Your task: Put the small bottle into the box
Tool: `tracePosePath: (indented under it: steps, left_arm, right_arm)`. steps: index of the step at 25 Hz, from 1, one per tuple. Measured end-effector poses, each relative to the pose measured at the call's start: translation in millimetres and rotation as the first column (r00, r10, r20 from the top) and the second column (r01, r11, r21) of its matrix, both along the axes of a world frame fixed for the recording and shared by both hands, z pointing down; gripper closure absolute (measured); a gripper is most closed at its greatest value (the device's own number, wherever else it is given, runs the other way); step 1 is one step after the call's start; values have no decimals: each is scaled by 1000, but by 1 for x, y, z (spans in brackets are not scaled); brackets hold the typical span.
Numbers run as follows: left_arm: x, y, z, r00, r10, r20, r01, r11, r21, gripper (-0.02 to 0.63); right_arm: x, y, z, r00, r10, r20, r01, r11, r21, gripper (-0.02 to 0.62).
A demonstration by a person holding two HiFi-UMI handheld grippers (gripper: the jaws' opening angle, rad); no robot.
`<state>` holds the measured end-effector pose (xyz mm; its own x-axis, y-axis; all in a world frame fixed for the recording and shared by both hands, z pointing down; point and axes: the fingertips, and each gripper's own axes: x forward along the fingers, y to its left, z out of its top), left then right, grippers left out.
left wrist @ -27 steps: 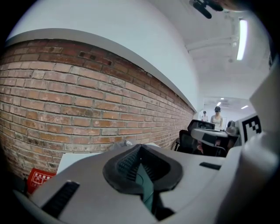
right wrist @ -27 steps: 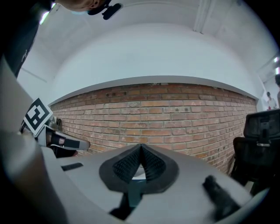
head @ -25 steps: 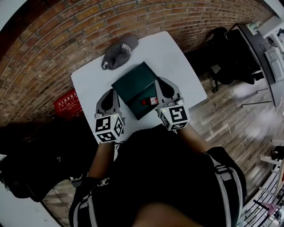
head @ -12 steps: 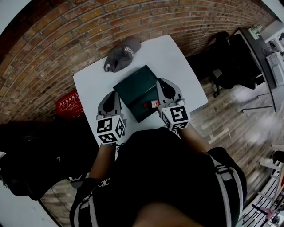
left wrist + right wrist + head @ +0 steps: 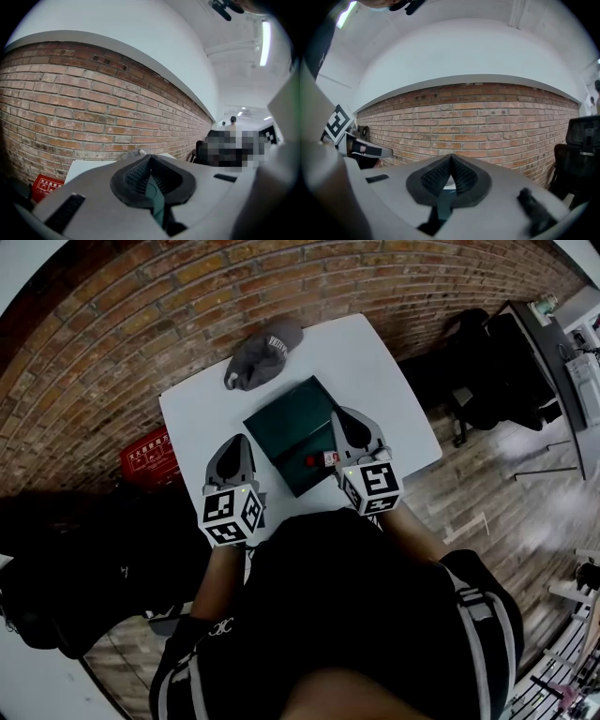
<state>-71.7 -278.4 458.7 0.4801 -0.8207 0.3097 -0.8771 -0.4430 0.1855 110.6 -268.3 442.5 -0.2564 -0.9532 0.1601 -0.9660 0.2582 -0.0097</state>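
white table stands against a brick wall. grey cap lies by the table's far edge, about midway along it (white print on it, too small to read). red box with white lettering sits off the table's left corner, at the foot of the wall. black office chair off the right edge, dark desk just beyond it. wood-plank floor on that side. strip light lit on the white ceiling.
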Motion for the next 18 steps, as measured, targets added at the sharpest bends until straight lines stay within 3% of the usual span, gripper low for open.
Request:
tracePosePath:
  steps: [18]
  left_arm:
    - [-7,7,6,1000,19,3,-19,1000,-17,594]
  right_arm:
    - [-12,6,5,1000,-15,8,15,1000,-21,566]
